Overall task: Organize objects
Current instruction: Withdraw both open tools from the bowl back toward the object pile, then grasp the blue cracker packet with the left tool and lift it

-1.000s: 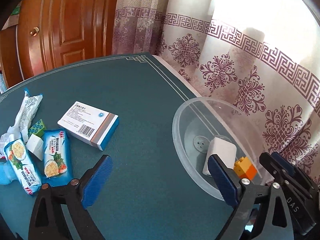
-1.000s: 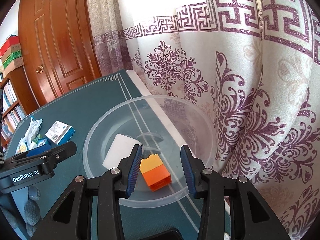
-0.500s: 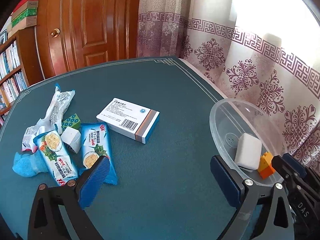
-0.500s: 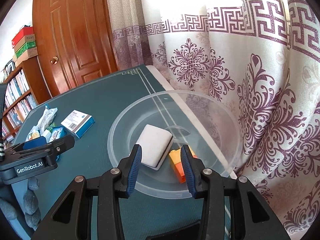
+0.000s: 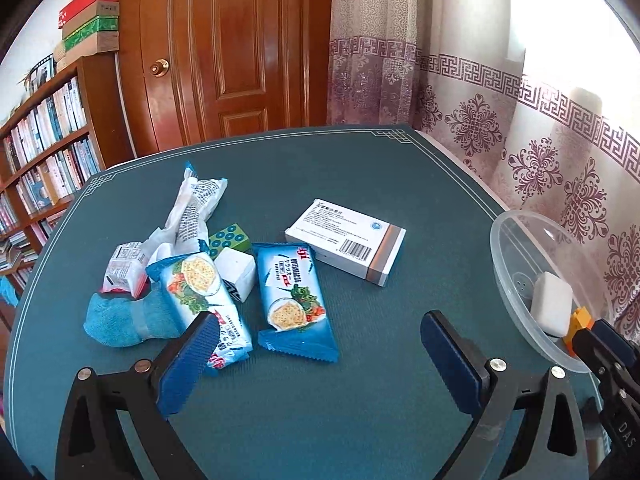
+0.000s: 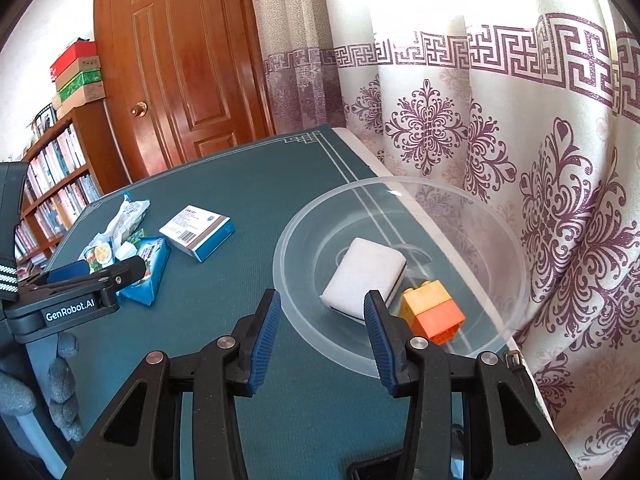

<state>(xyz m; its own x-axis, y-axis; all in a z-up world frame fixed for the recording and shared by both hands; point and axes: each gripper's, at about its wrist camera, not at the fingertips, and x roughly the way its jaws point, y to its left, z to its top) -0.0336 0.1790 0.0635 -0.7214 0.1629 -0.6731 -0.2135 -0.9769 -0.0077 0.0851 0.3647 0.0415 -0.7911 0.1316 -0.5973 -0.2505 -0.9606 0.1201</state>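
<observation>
A clear plastic bowl (image 6: 496, 344) sits at the table's right edge and holds a white block (image 6: 362, 276) and an orange-and-yellow brick (image 6: 432, 312). My right gripper (image 6: 320, 334) is open and empty, just before the bowl's near rim. My left gripper (image 5: 316, 350) is open and empty above the teal table, in front of a cracker packet (image 5: 292, 296). A white-and-blue medicine box (image 5: 348, 246), a second cracker packet (image 5: 204, 300), a white cube (image 5: 236, 272), a green dotted block (image 5: 230, 238), a white wrapper (image 5: 192, 208) and a blue cloth (image 5: 120, 320) lie beyond. The bowl also shows in the left wrist view (image 5: 516, 300).
A patterned curtain (image 6: 520, 140) hangs close behind the bowl along the table's right edge. A wooden door (image 5: 232, 52) and a bookshelf (image 5: 44, 152) stand beyond the far table edge. Bare teal tabletop (image 5: 360, 400) lies between the item pile and the bowl.
Both grippers have pulled back and swung left. The right gripper has withdrawn from over the orange brick, which stays in the bowl. The pile of items has come into the left view's centre.
</observation>
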